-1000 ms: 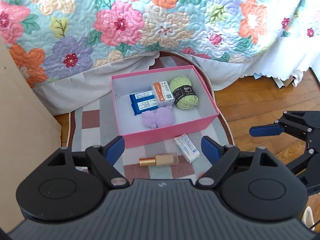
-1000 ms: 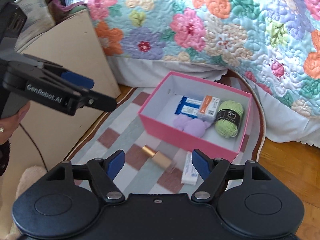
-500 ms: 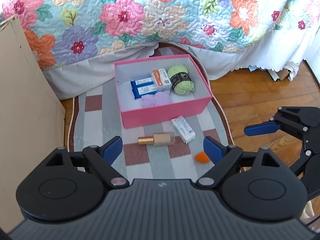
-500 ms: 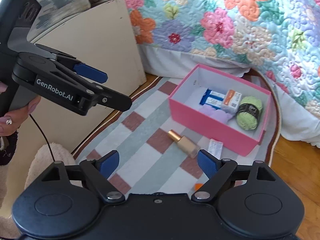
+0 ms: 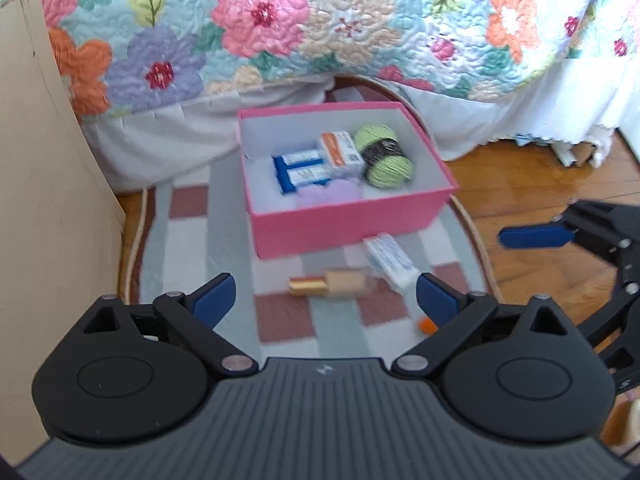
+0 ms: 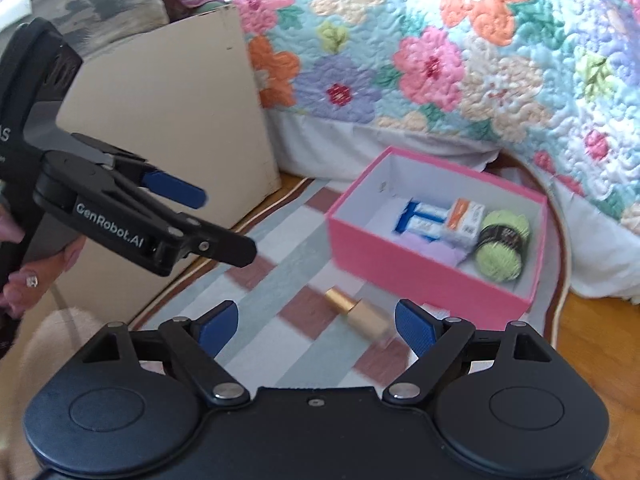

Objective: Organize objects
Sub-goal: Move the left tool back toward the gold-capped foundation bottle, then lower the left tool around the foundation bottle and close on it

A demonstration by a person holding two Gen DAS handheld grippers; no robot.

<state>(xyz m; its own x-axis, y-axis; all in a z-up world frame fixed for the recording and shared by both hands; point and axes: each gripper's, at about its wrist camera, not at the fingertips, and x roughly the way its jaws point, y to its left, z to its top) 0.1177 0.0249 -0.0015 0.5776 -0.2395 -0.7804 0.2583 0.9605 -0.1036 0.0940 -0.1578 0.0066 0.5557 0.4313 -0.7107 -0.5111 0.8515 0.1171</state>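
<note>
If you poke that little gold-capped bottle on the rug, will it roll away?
Probably a little. The bottle is round and lies on its side, so a sideways push should roll it, though the soft rug would likely slow it. It looks hard and smooth, maybe glass, so it might slip when pinched.

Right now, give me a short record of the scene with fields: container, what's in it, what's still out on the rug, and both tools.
container: pink box, open, on checked rug
inside: green yarn ball, orange-white carton, blue packs, lilac puffs
on rug: gold-capped bottle lying flat, white pack, small orange item
left tool: open, empty, jaws just widened
right tool: open, empty
</note>
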